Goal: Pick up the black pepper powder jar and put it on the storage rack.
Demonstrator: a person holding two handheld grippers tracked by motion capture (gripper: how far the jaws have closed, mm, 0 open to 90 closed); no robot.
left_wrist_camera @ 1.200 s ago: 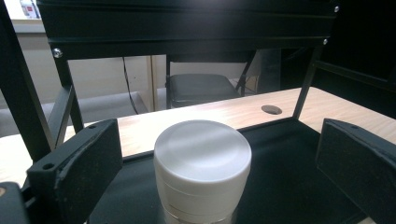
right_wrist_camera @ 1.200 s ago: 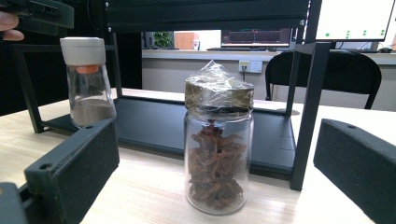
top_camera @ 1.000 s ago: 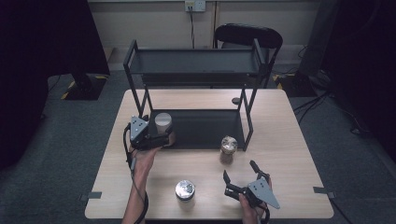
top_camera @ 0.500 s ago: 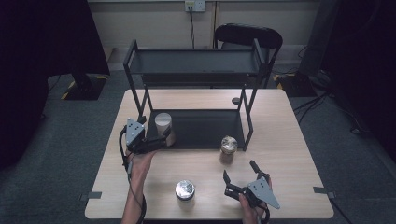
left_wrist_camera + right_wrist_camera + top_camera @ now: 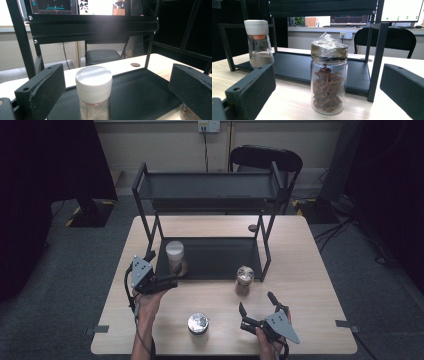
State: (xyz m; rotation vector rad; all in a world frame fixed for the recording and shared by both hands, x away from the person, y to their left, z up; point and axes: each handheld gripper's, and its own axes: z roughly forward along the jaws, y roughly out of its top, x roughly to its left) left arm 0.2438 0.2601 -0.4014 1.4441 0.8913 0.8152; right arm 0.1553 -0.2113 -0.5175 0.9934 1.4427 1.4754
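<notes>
A glass jar with a white lid (image 5: 175,254) stands at the front left of the black rack's bottom shelf (image 5: 215,260). My left gripper (image 5: 162,268) is open just in front of it. In the left gripper view the white-lid jar (image 5: 93,85) stands upright just ahead of the gap between the spread jaws of the left gripper (image 5: 120,83). A star anise jar (image 5: 244,279) with a film-wrapped top stands on the table before the rack's right front post. My right gripper (image 5: 257,304) is open and a short way back from the star anise jar (image 5: 329,82).
A third jar with a silver lid (image 5: 198,323) stands near the table's front edge between my hands. The rack's top shelf (image 5: 210,187) overhangs the bottom one. A small dark disc (image 5: 252,227) lies on the table behind the rack. A chair (image 5: 265,157) stands beyond the table.
My left gripper has drawn back from the white-lid jar, down and slightly left in the high view. The jar stays on the shelf. The right gripper has not moved.
</notes>
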